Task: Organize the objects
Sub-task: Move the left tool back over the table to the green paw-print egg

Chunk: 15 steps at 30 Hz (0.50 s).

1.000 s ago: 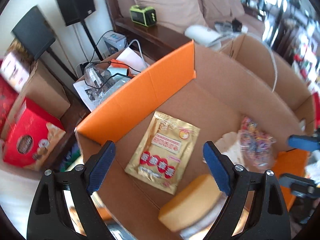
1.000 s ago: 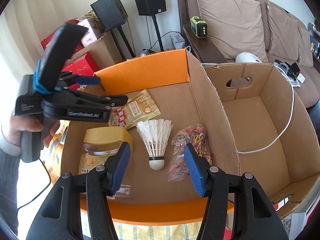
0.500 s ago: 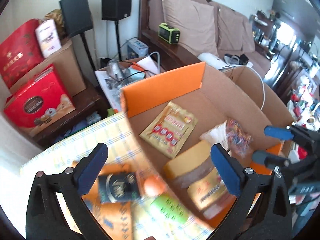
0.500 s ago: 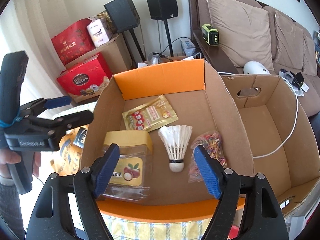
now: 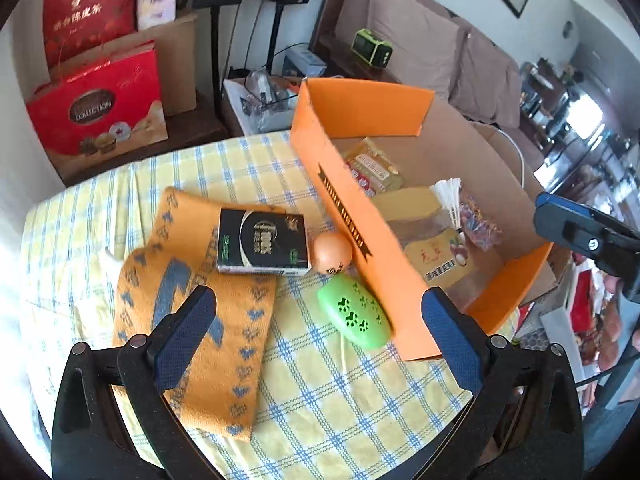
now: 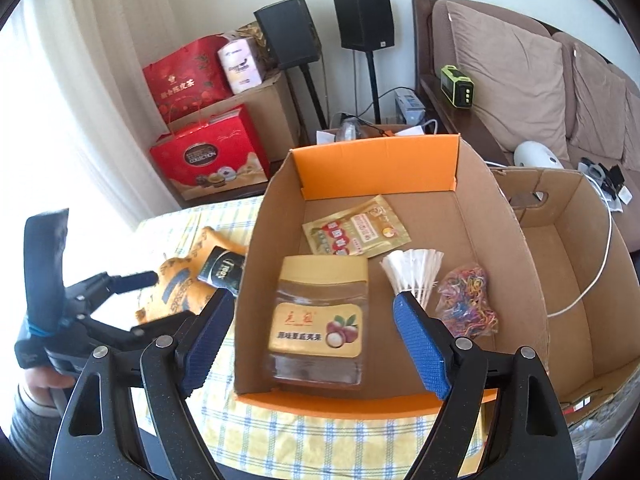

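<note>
Left gripper (image 5: 318,322): jaws wide, empty, above the green case (image 5: 354,317).
Right gripper (image 6: 314,338): jaws wide, empty, over the jar (image 6: 318,322) in the orange box (image 6: 376,166).

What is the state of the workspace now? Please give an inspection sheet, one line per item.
Surface: checked tablecloth.
Job's things: orange box holds jar, gold packet, shuttlecock, rubber bands; outside lie black box, orange ball, green case, scarf.
Clutter: nothing seen.
Grippers: left gripper and right gripper open, empty.
Cables: white cable in brown carton.
Surroundings: sofa, speakers, red gift boxes.
</note>
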### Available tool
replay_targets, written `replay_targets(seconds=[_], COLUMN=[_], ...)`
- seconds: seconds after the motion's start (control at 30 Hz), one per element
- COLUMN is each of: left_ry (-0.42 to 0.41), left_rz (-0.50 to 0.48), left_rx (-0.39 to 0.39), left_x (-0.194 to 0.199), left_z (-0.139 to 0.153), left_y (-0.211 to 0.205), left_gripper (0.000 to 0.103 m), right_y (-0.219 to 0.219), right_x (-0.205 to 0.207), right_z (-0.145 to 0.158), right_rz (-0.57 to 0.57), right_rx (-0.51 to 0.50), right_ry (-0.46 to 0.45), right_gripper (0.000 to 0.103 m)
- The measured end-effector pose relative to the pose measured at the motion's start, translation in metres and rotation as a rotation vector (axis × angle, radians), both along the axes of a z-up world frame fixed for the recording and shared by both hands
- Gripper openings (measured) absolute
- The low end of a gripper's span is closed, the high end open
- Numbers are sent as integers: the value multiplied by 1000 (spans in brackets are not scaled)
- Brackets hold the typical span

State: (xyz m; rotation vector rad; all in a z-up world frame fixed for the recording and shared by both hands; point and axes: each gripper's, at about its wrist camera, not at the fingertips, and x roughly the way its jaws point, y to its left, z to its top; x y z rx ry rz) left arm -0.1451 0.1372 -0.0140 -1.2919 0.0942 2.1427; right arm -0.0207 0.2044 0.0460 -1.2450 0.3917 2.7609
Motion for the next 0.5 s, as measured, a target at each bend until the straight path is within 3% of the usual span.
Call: replay_targets(seconds=[0.23, 0.37, 0.5], left_ry=[-132, -215, -273], left_rz=[86, 124, 149], left_rx=[137, 220, 252], left_x=[4, 4, 3], left_z=[-28, -42, -57], left_y=[-21, -27, -22], left_gripper=[100, 88, 70], right_y=[-12, -17, -19], right_x=[4, 6, 6], right_z=[-2, -5, -7], right_rz=[10, 19, 14], right_rx=[-9, -22, -23], right_ry=[-2, -8, -10], right_gripper=[83, 83, 80])
